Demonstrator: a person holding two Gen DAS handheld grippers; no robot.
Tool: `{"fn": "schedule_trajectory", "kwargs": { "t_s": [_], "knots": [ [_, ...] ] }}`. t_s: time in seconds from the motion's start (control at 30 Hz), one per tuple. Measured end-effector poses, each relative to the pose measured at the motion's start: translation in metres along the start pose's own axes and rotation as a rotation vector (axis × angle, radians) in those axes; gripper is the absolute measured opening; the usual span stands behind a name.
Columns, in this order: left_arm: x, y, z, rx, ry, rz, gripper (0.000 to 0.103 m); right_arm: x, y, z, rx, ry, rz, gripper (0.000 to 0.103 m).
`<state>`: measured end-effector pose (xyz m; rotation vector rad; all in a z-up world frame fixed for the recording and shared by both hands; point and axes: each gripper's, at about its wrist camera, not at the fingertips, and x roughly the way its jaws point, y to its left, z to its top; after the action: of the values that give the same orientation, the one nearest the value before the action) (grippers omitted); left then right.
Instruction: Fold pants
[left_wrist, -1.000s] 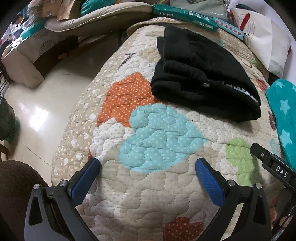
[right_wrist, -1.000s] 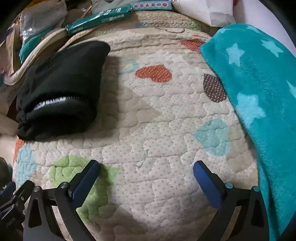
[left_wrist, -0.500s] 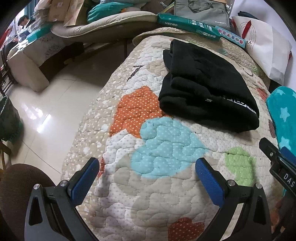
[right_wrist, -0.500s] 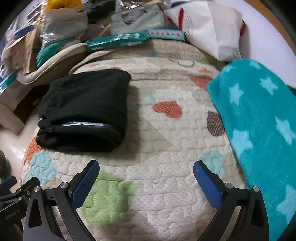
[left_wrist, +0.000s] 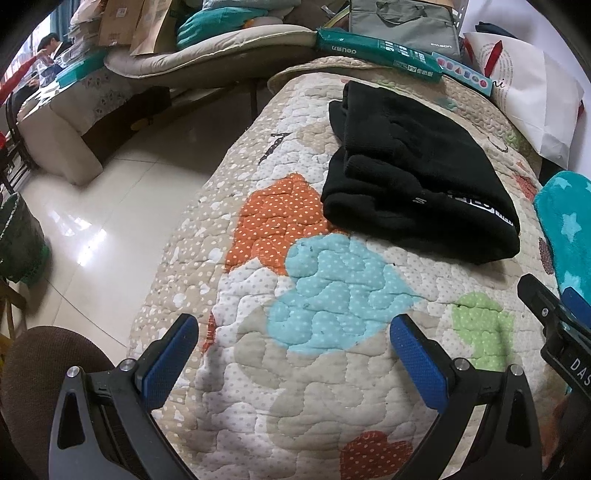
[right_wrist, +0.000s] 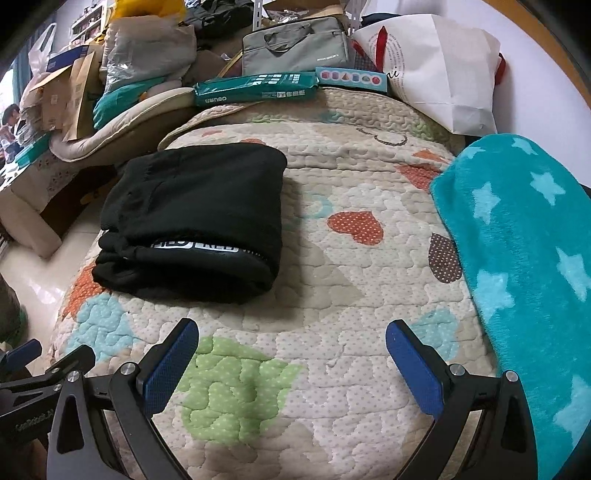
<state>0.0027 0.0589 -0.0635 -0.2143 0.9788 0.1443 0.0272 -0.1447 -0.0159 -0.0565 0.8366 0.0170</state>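
Note:
The black pants lie folded into a thick rectangle on the patterned quilt, with a white-lettered waistband on the near edge. They also show in the right wrist view, at the left. My left gripper is open and empty, well short of the pants over the quilt's near end. My right gripper is open and empty, also apart from the pants, to their right and nearer. The right gripper's body shows at the left view's right edge.
A teal star blanket covers the quilt's right side. A green box, grey bag and white paper bag stand behind the quilt. Tiled floor and a brown chair lie left.
Both grippers have pulled back and risen from the quilt, so the folded pants sit farther away in both views. Both stay open and empty.

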Motion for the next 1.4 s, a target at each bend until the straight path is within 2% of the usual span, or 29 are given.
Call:
{"fn": "schedule_trajectory", "kwargs": {
  "t_s": [1.4],
  "knots": [
    [0.0012,0.0015,-0.0018,-0.001,0.003,0.006,0.103,0.004,0.0073,-0.0038,-0.009,0.022,0.039,0.103]
  ]
}}
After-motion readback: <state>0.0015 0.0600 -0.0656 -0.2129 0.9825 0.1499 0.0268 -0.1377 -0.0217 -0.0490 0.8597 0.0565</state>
